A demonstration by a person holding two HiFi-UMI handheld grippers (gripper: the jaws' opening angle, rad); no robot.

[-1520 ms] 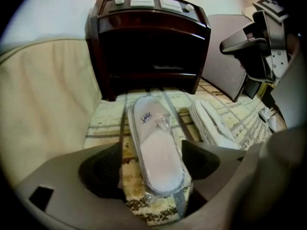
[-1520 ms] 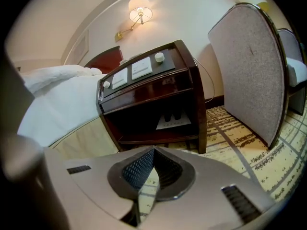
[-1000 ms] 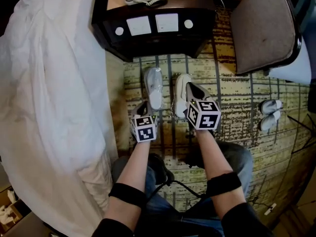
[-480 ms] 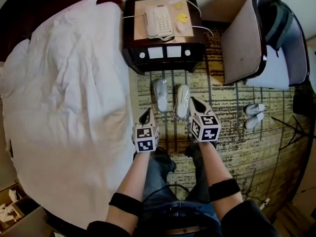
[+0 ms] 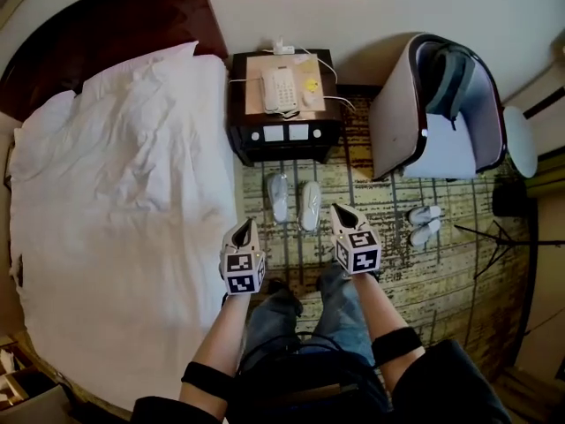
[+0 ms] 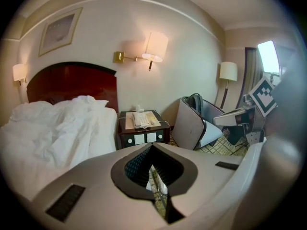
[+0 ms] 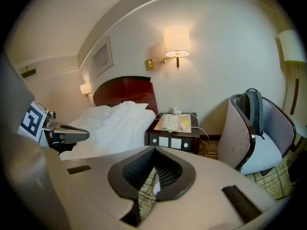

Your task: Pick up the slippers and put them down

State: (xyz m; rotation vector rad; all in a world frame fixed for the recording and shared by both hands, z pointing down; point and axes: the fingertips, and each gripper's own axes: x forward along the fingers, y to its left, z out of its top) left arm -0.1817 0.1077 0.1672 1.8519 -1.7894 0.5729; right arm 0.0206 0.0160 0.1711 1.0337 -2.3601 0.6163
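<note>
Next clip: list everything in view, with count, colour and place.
Bed: one, white duvet, left side.
Nightstand: one, dark brown, between bed and armchair.
Telephone: one, white, on the nightstand.
Near slippers: one pair, pale grey, on the carpet in front of the nightstand.
Far slippers: one pair, pale grey, on the carpet by the armchair.
Armchair: one, grey, right.
Backpack: one, dark, in the armchair.
Wall lamp: one, lit, above the nightstand.
Left tool: shut, empty, above the carpet.
Right tool: shut, empty, above the carpet.
</note>
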